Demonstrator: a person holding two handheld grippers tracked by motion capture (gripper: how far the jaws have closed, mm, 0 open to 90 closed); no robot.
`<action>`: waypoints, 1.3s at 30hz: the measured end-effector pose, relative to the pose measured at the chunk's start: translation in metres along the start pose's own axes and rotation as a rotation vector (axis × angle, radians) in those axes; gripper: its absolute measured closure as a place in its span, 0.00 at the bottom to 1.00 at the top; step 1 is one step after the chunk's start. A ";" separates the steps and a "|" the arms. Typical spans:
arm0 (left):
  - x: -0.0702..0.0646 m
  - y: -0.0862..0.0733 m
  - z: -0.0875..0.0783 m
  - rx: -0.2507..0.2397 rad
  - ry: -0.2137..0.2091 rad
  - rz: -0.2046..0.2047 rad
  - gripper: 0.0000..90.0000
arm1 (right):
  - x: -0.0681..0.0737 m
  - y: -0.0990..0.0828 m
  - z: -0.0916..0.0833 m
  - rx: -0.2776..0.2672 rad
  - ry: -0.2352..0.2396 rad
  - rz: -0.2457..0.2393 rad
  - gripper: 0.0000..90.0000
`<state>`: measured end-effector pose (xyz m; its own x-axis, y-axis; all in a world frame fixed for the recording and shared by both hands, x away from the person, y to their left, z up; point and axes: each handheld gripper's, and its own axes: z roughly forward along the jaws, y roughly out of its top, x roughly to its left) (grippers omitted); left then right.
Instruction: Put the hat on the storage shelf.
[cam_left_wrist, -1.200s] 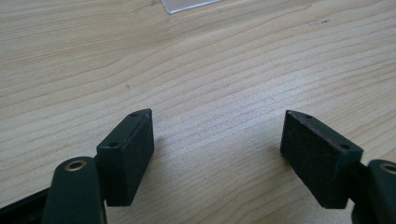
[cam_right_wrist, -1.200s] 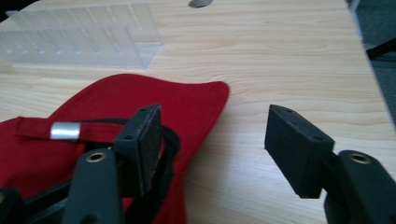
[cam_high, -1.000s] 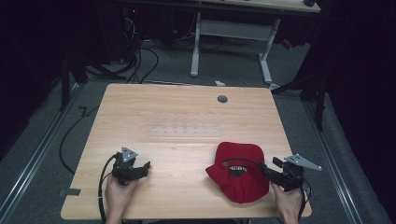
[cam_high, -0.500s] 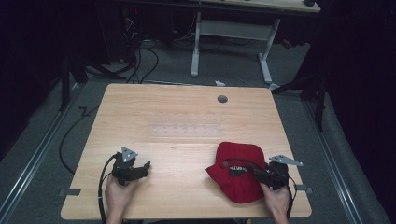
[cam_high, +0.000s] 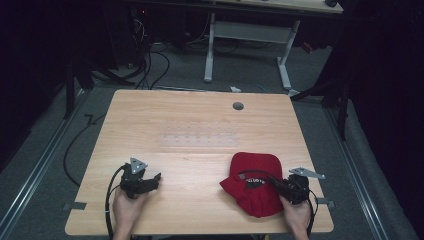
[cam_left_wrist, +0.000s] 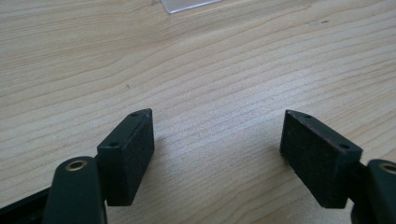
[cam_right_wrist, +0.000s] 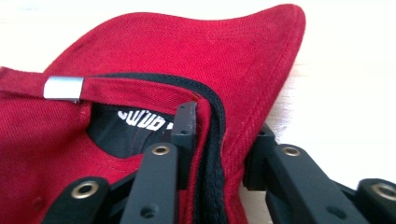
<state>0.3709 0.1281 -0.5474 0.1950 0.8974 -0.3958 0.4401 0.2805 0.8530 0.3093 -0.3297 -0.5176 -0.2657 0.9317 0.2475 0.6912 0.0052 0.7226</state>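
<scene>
A red cap (cam_high: 252, 187) lies on the wooden table (cam_high: 200, 120) at the front right, its back opening toward my right hand. My right gripper (cam_high: 273, 183) reaches into that opening from the right. In the right gripper view its jaws have just been closing and now pinch the cap's (cam_right_wrist: 187, 51) back rim with the black sweatband, one pad inside and one outside; the right gripper (cam_right_wrist: 222, 126) is shut on it. A silver strap clasp (cam_right_wrist: 63, 87) shows at left. My left gripper (cam_high: 156, 178) rests at the front left, and it (cam_left_wrist: 217, 135) stands open over bare wood.
A flat clear plastic strip (cam_high: 200, 139) lies mid-table, its corner (cam_left_wrist: 189, 4) ahead of the left gripper. A round cable hole (cam_high: 238, 106) sits near the far edge. Beyond the table stand a white desk frame (cam_high: 250, 35) and floor cables (cam_high: 150, 60).
The right gripper came down and left onto the cap's back rim, and its jaws went from wide to closed on it. The left gripper stayed put.
</scene>
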 end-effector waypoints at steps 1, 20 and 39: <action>0.000 0.000 0.000 0.000 0.000 0.000 0.29 | 0.000 0.000 -0.001 -0.002 0.011 0.007 0.84; -0.001 -0.001 -0.002 0.009 -0.021 0.013 0.31 | 0.007 0.027 -0.009 -0.009 0.111 -0.015 0.88; -0.051 0.007 -0.014 0.006 -0.214 0.086 0.29 | 0.014 0.049 -0.017 -0.034 0.208 0.001 0.88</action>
<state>0.3521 0.0888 -0.5168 0.4136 0.8249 -0.3853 0.4190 0.2033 0.8850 0.3278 -0.3230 -0.4682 -0.4007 0.8368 0.3732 0.6693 -0.0108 0.7429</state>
